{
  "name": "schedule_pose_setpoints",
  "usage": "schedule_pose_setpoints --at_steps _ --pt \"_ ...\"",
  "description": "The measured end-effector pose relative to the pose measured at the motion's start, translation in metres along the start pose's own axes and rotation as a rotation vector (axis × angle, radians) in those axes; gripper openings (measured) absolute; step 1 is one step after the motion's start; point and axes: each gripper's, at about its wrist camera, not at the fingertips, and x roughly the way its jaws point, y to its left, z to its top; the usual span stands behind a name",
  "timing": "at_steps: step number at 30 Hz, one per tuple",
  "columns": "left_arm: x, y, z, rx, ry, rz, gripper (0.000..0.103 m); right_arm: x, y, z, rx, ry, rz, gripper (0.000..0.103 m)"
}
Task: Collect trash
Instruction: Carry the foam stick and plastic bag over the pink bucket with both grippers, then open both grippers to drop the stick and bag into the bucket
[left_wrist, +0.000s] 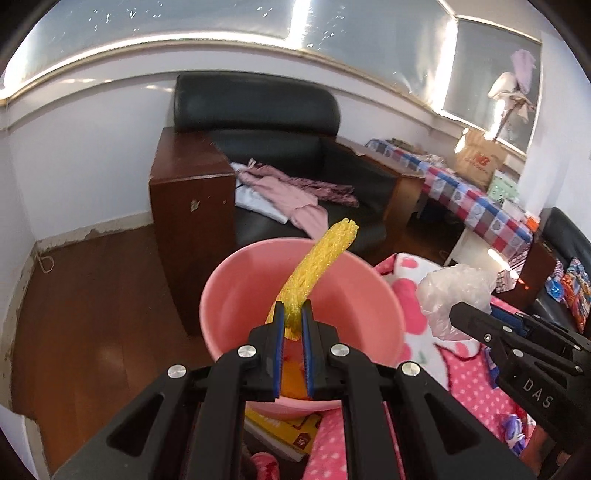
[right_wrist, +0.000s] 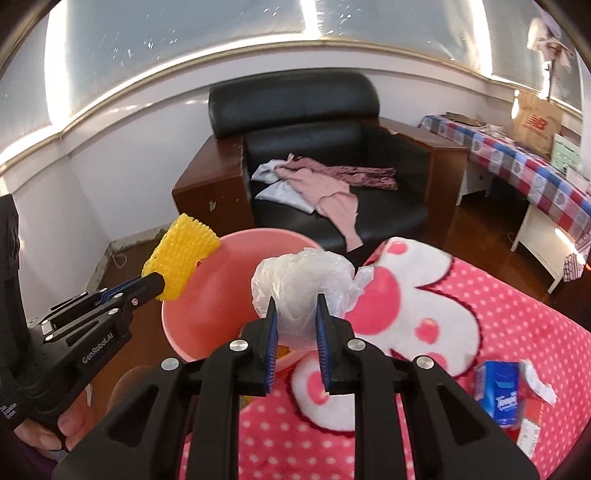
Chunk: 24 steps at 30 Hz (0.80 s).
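My left gripper (left_wrist: 293, 319) is clenched on a strip of yellow foam netting (left_wrist: 317, 266), and in the left wrist view the strip rises from between my fingers up toward the centre of the frame, its long axis leaning slightly right. Directly beyond and below it sits the pink basin (left_wrist: 236, 288), so the netting already hangs over the basin's open mouth. My right gripper (right_wrist: 297, 314) is grasping a crumpled clear plastic bag (right_wrist: 301, 280); in the right wrist view the bag bulges above my fingers at mid-frame, with the basin's rim just to its left and behind. I judge the left hand the nearer to the drop: its load is over the bowl, while the bag is at the right edge, above where the basin meets the pink polka-dot blanket (right_wrist: 480, 332).

Readable writing: "GenRobot.AI" along the left gripper's body in the right wrist view, "DAS" on the right gripper's body in the left wrist view, and "Tempo" on the blue tissue pack (right_wrist: 498, 391) at lower right.
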Motion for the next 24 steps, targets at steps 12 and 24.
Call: schedule_pose_setpoints --at_steps 12,24 --pt "0.029 0.021 0.000 -0.050 0.083 0.028 0.008 0.047 0.027 0.001 -0.019 0.098 0.067 0.019" --pt "0.054 0.036 0.002 -0.090 0.168 0.051 0.008 0.075 0.036 0.001 -0.020 0.169 0.089 0.019"
